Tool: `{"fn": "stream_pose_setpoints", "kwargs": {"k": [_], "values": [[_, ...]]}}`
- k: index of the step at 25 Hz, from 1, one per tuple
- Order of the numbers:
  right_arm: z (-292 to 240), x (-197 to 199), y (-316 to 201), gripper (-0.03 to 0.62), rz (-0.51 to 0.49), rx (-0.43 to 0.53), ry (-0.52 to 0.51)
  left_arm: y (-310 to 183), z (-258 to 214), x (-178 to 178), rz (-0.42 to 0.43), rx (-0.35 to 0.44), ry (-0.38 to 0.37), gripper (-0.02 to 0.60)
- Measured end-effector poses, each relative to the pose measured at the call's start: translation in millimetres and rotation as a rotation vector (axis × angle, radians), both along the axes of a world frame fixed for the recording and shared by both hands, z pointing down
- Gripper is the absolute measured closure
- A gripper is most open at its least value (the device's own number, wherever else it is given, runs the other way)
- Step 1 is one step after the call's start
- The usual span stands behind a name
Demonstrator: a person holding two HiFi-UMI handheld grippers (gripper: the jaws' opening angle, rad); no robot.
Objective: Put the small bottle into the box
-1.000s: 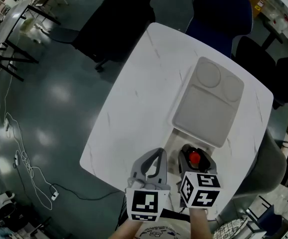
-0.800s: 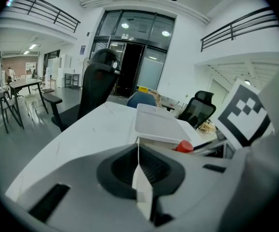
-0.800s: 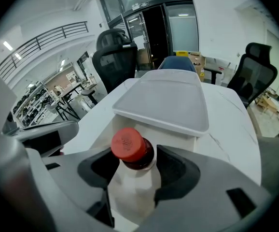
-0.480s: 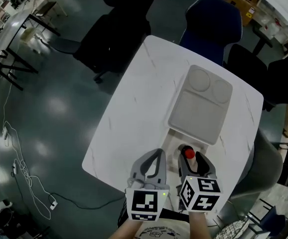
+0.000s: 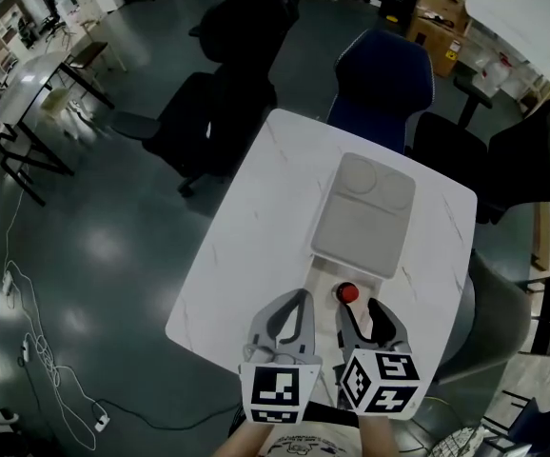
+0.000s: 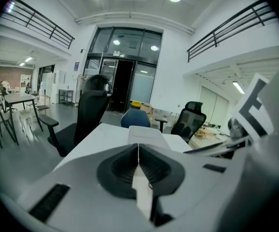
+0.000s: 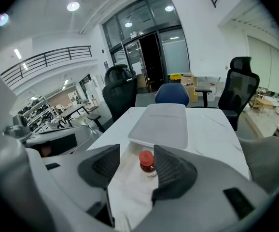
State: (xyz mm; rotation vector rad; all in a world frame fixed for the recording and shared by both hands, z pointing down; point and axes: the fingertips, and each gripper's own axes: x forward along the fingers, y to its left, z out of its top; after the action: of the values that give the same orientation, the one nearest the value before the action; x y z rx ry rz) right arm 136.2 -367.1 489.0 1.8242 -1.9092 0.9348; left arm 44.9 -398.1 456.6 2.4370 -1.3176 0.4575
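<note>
Backing off over the last second, my right claw (image 5: 359, 310) no longer has the red cap between its jaws in the head view. The small bottle (image 5: 348, 293) now stands on the bench (image 5: 256, 227) just ahead of the claw's tips. The whole bench also sits smaller and higher in that view than it did.

In the right gripper view, the right claw (image 7: 137, 170) is spread wide and grips nothing. The small bottle (image 7: 147, 163) is upright in the gap at the jaw tips, nearer the right-hand pad. I cannot tell whether it touches that pad. It has a red cap and dark contents.

The box (image 5: 363, 215) lies just beyond the bottle, with its near edge close to it. Its top is a flat pale face with two round dents at the far end. I cannot see inside it, and the bottle is outside it. From the right gripper view, the box (image 7: 161, 122) fills the middle of the bench (image 7: 212, 129) straight ahead.

My left claw (image 5: 294, 298) hovers beside the right one at the near edge of the bench. In its own view, the left claw (image 6: 138, 149) has its jaws pressed together with nothing between them.

A blue chair (image 5: 384, 69) stands at the far end of the bench. Black chairs (image 5: 227, 103) stand to the far left, and a grey chair (image 5: 489, 322) to the right. Cardboard cartons (image 5: 437, 12) sit beyond the blue chair. A cable (image 5: 37, 312) trails across the floor (image 5: 113, 255) on the left.
</note>
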Motion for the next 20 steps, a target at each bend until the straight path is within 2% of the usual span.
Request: {"fn": "stream_pose_setpoints", "kwargs": {"k": [10, 20], "values": [[-48.2, -10.8, 24.0, 0.367, 0.008, 0.105, 0.017, 20.8, -42.4, 0.7, 0.029, 0.078, 0.024, 0.561], [-67.2, -12.9, 45.2, 0.379, 0.036, 0.15, 0.024, 40.0, -64.7, 0.7, 0.053, 0.127, 0.037, 0.561]]}}
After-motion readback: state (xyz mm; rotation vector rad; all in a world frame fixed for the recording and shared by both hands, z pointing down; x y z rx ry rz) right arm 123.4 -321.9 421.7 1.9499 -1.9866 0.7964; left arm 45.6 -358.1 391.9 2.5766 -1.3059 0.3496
